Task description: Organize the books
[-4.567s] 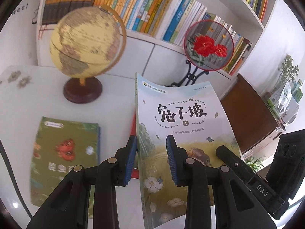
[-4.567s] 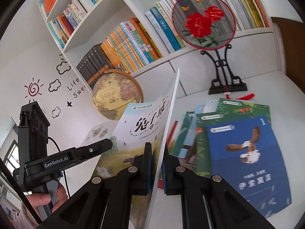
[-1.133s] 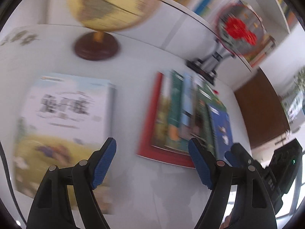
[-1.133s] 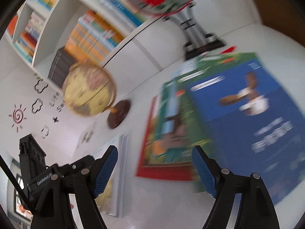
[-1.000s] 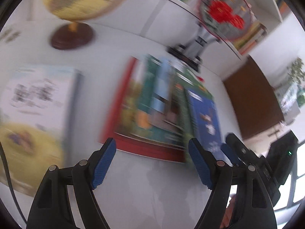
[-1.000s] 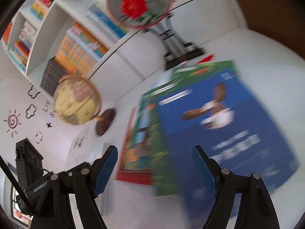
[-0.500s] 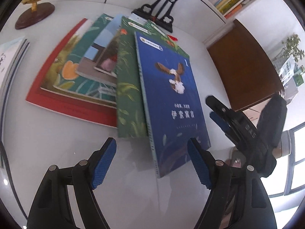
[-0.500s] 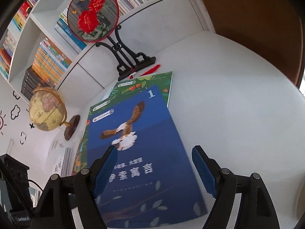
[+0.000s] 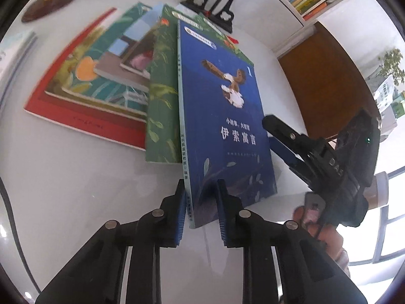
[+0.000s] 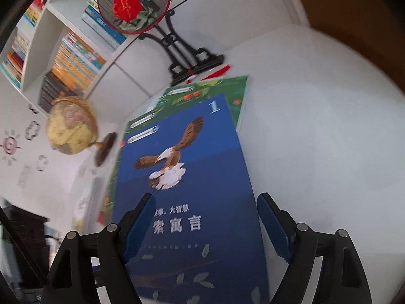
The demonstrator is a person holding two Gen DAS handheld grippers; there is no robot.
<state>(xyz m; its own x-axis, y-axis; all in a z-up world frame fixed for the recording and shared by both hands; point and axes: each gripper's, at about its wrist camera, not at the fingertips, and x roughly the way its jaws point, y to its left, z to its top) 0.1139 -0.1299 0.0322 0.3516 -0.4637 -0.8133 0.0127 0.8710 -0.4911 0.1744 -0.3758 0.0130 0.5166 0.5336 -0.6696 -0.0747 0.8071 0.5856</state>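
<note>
A blue book with an eagle on its cover (image 9: 222, 116) lies on top of a fanned pile of books, its spine edge raised. My left gripper (image 9: 201, 209) is closing on the near spine corner, and its blue pads (image 9: 180, 212) press both covers. The right gripper (image 10: 207, 225) hovers over the same blue book (image 10: 192, 190); its jaws stand wide and are still opening, pads clear of the cover. In the left wrist view the right gripper (image 9: 269, 131) sits at the book's right edge, held by a hand (image 9: 321, 228). A green book (image 9: 162, 106) lies beneath.
A large red-edged book (image 9: 76, 111) and others spread to the left of the pile. A separate stack of books (image 9: 15, 50) lies at the far left. Behind stand a globe (image 10: 72, 125), an embroidered fan on a black stand (image 10: 134, 2), a bookshelf (image 10: 76, 58) and a brown cabinet (image 9: 326, 83).
My left jaws went from wide open to shut on the blue book's spine corner, and that edge has lifted. The right gripper has come lower and nearer over the cover.
</note>
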